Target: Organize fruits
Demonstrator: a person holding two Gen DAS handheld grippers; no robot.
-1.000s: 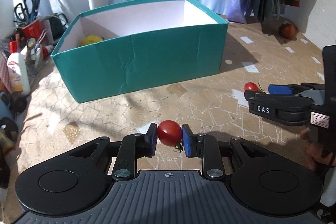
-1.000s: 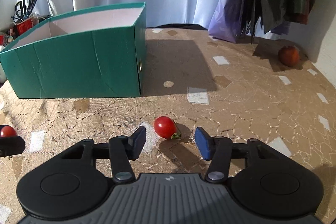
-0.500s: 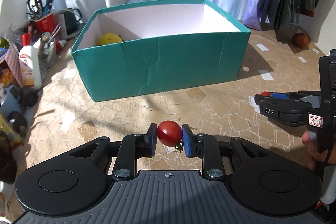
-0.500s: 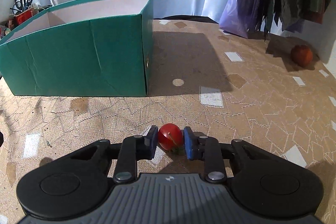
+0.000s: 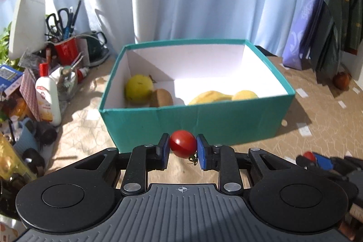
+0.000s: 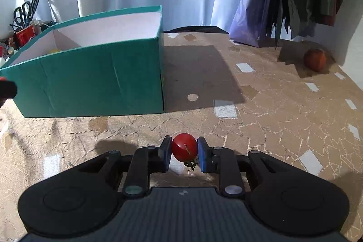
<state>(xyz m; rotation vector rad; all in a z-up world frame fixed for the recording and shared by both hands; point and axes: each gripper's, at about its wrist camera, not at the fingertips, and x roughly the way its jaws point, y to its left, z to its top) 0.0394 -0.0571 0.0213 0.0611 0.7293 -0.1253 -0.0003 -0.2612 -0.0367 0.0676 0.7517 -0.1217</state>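
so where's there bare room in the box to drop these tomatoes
Bare white floor in the teal box: the middle and back right, behind the bananas. The left corner is crowded with the lemon and kiwi.

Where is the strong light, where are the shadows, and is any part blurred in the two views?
Left wrist view: sun whitens the floor inside the box; the clutter at the left edge looks smeared. Right wrist view: the box casts a dark shadow on the tablecloth; glare patches lie beside the gripper.

Banana [image 5: 209, 96] half hidden behind box wall [image 5: 199, 121]; right gripper [image 5: 317, 159] blurred at frame edge
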